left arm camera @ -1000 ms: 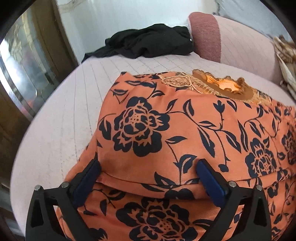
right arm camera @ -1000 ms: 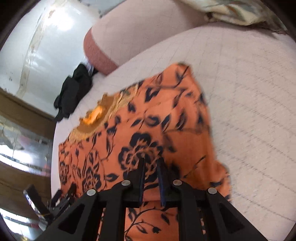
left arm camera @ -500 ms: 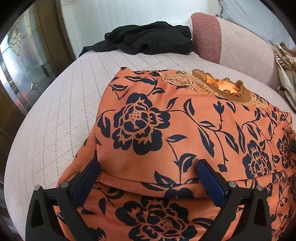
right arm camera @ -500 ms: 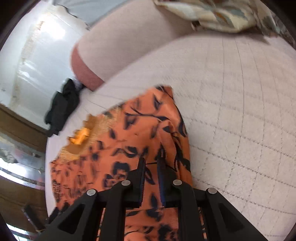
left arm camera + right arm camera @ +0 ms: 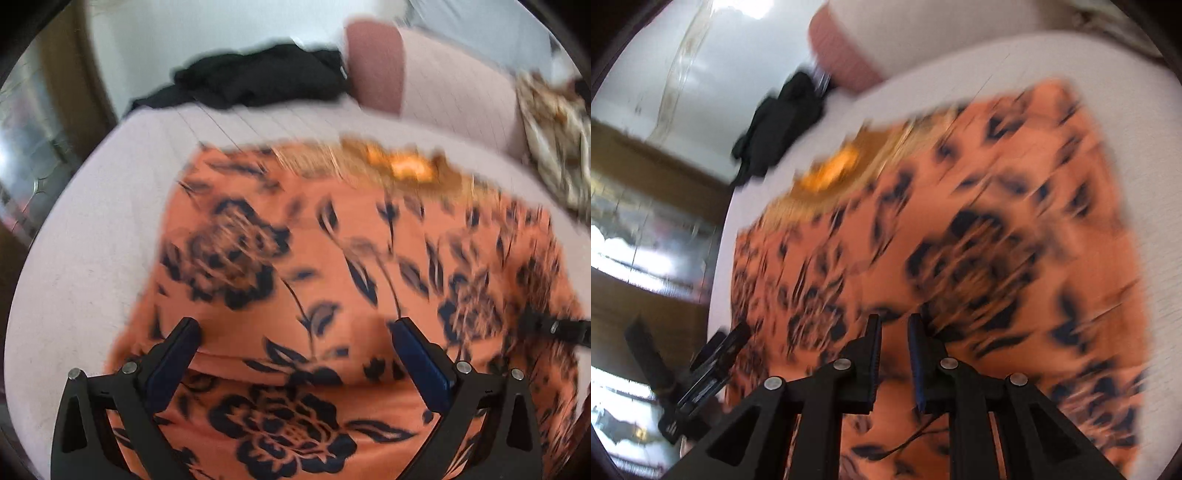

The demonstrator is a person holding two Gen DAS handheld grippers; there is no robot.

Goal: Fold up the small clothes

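Orange cloth with a dark flower print fills both views: the orange garment [image 5: 332, 266] lies spread on the pale quilted bed [image 5: 92, 229], its gold-trimmed neckline [image 5: 402, 166] toward the far side, and a fold line already runs across the near part where one layer sits on another. The left gripper [image 5: 295, 332] hangs low over that fold, its jaws spread wide, the blue pads [image 5: 173, 362] standing either side of the doubled edge with nothing pinched between them. Over on the other side, the right gripper [image 5: 894, 332] is in a blur, its jaws have just been opening a touch, and now there's a narrow gap between them with orange fabric showing through it; I can't tell whether any cloth is actually in that gap, but the pads don't look pressed on anything. So I read this as the moment between folds: one fold laid, the right side just let go, both tools free. A black heap of clothing [image 5: 255, 77] waits at the far end of the bed by the pink bolster [image 5: 373, 66], well apart from the work. The next move, I'd say, calls for each gripper to take a fresh pinch on an edge or corner of the doubled cloth and carry it across evenly, so the layers don't slide on this slippery-looking fabric.
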